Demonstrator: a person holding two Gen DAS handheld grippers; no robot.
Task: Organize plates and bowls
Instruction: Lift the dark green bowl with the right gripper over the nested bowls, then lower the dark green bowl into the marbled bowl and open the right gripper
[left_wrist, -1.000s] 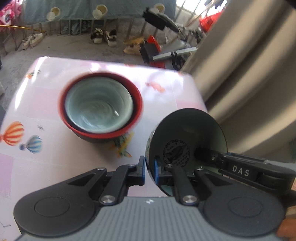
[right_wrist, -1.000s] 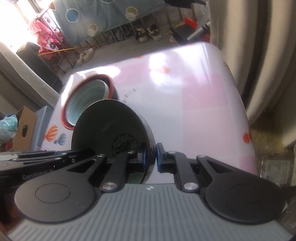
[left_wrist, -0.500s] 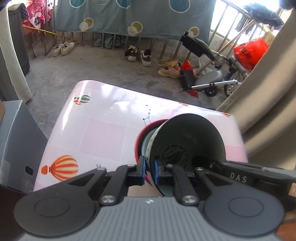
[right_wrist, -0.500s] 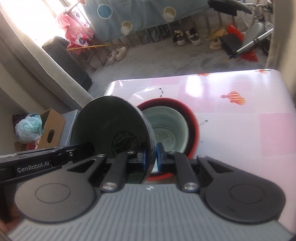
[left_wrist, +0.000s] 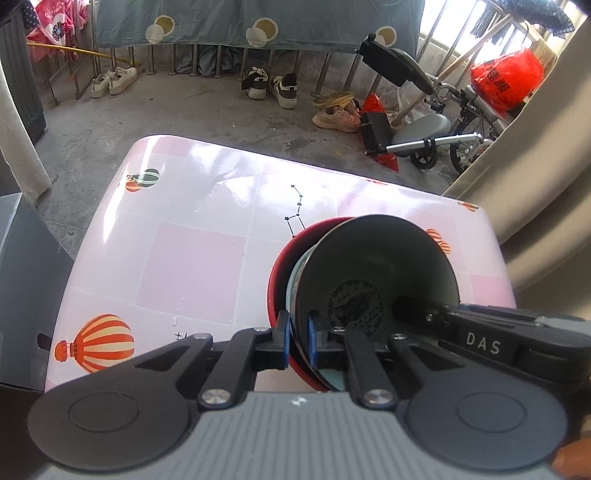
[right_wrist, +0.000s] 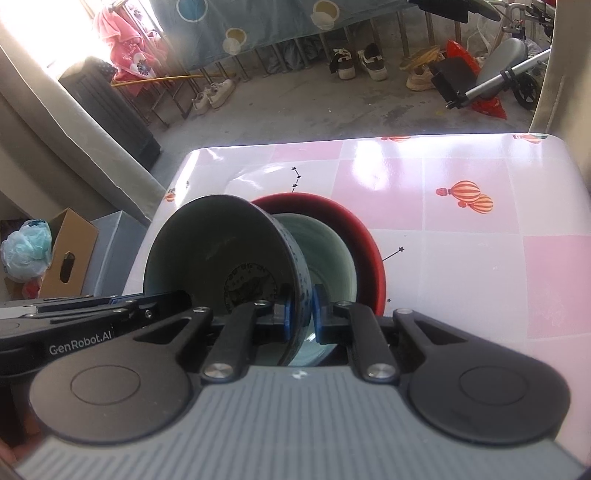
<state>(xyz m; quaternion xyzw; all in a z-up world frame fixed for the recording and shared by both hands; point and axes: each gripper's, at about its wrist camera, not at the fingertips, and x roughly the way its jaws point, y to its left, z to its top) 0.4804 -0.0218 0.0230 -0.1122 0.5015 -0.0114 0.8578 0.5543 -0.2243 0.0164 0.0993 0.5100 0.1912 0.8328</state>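
A dark bowl with a fish print inside (left_wrist: 376, 266) (right_wrist: 221, 251) is held by both grippers on opposite sides of its rim. My left gripper (left_wrist: 298, 341) is shut on its left rim; my right gripper (right_wrist: 300, 314) is shut on its right rim. The bowl sits tilted in or just over a pale green bowl (right_wrist: 328, 254) (left_wrist: 293, 284) that is nested in a red bowl (right_wrist: 354, 229) (left_wrist: 284, 266) on the pink table (left_wrist: 192, 258). Whether it touches the green bowl is hidden.
The pink balloon-print table (right_wrist: 461, 229) ends at a rounded far edge. A beige curtain (left_wrist: 546, 155) hangs at the right. A cardboard box (right_wrist: 68, 254) and a grey bin (left_wrist: 26, 280) stand at the left. Shoes (left_wrist: 269, 83) and a scooter (left_wrist: 424, 136) lie on the floor beyond.
Both grippers have carried the dark bowl over the red and green stack and lowered it towards the green bowl. The stack has not moved.
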